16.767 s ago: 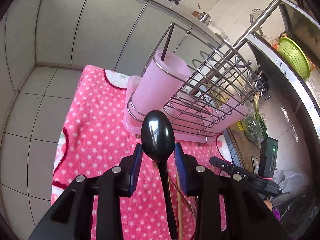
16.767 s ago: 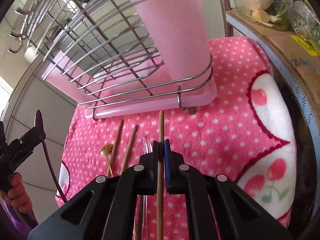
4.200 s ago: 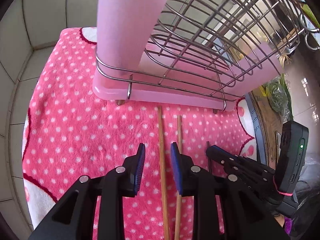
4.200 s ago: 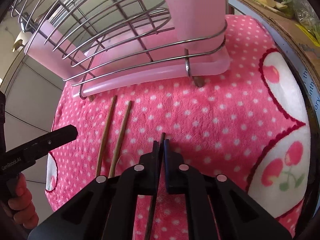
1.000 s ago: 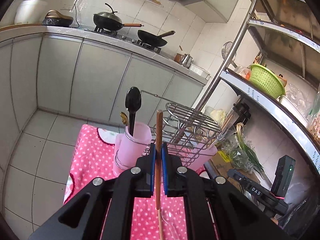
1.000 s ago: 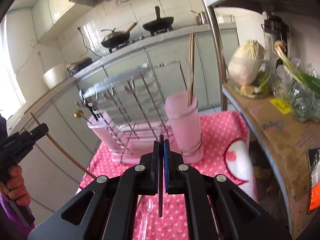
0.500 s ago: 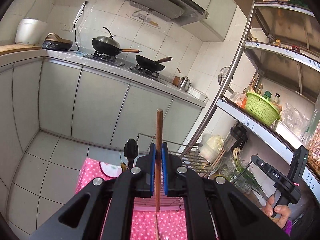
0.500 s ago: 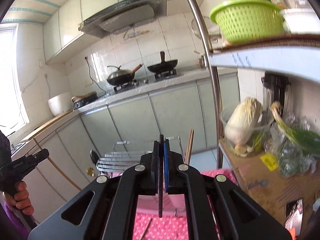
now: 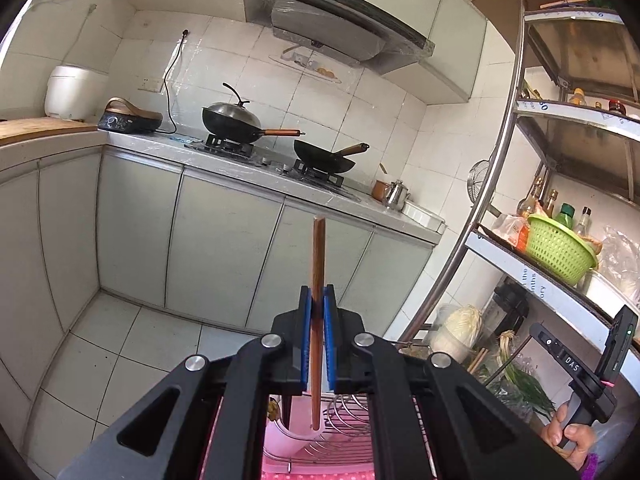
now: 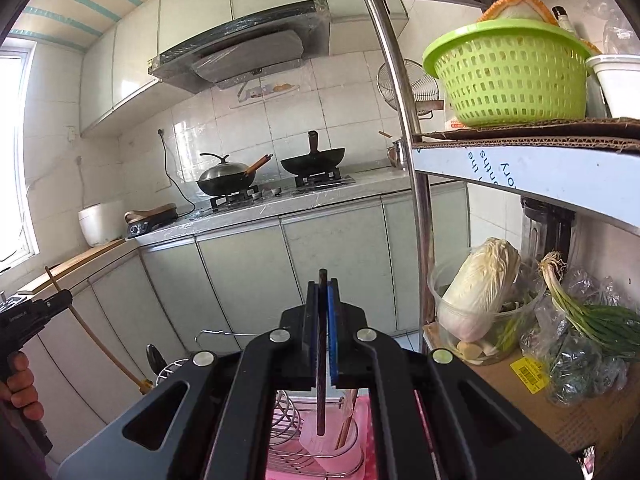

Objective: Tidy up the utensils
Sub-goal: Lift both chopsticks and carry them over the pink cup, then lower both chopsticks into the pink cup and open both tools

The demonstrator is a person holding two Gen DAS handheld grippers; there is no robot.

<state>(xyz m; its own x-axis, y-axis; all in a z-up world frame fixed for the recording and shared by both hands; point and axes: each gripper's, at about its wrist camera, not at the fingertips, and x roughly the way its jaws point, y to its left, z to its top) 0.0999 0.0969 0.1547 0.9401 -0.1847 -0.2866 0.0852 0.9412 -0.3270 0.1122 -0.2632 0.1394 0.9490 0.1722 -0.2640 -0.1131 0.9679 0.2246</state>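
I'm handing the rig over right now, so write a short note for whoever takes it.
Left tongs: shut on a brown chopstick, held upright above the rack.
Right tongs: shut on a dark chopstick, upright, its lower end over the pink cup.
Rack: the wire rack sits below both tongs; the pink cup already holds chopsticks. The black spoon stands at the rack's other end.
Left to do: lower each chopstick into a cup and release. The cloth below is mostly hidden, so check it for leftovers.
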